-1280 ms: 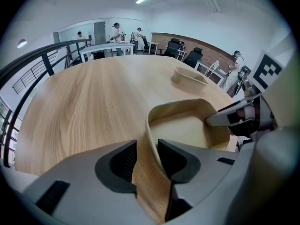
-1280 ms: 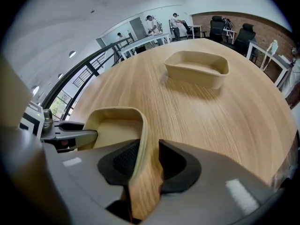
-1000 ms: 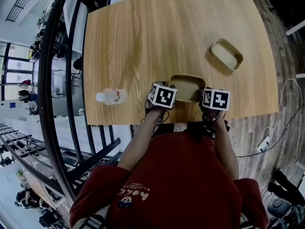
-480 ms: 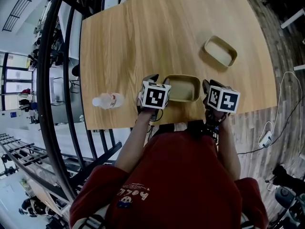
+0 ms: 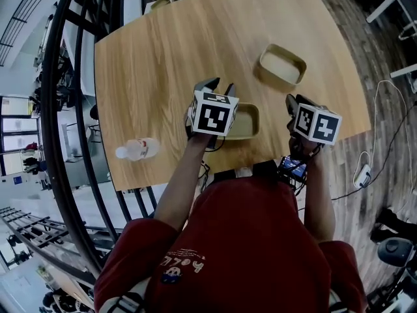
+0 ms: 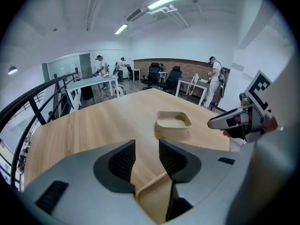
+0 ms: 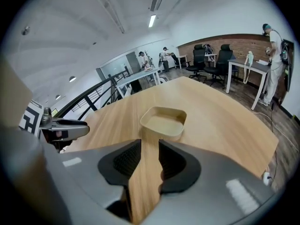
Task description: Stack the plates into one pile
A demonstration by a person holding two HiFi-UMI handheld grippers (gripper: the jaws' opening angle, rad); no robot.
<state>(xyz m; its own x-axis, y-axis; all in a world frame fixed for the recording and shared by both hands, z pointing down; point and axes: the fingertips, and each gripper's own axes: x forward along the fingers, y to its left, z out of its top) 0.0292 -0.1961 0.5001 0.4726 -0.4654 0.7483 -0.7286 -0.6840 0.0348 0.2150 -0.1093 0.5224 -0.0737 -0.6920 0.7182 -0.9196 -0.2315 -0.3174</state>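
Two tan rectangular plates are on the wooden table (image 5: pixel 163 57). The far plate (image 5: pixel 282 64) (image 6: pixel 173 121) (image 7: pixel 163 121) lies alone toward the right. The near plate (image 5: pixel 246 122) sits by the table's front edge, its left end under my left gripper (image 5: pixel 219 87). In the left gripper view its rim (image 6: pixel 151 203) runs into the narrow gap between the jaws (image 6: pixel 147 146), which look shut on it. My right gripper (image 5: pixel 298 100) (image 7: pixel 150 146) hangs to the right of the near plate, jaws close together with only table showing between them.
A clear plastic bottle (image 5: pixel 137 149) lies on its side near the front left corner. A black railing (image 5: pixel 71 109) runs along the table's left side. A cable (image 5: pixel 384 129) trails on the floor to the right. People and chairs are far behind.
My right gripper has drawn away to the right from the near plate. The left gripper has risen and moved forward at the plate's left end. The head view has shifted.
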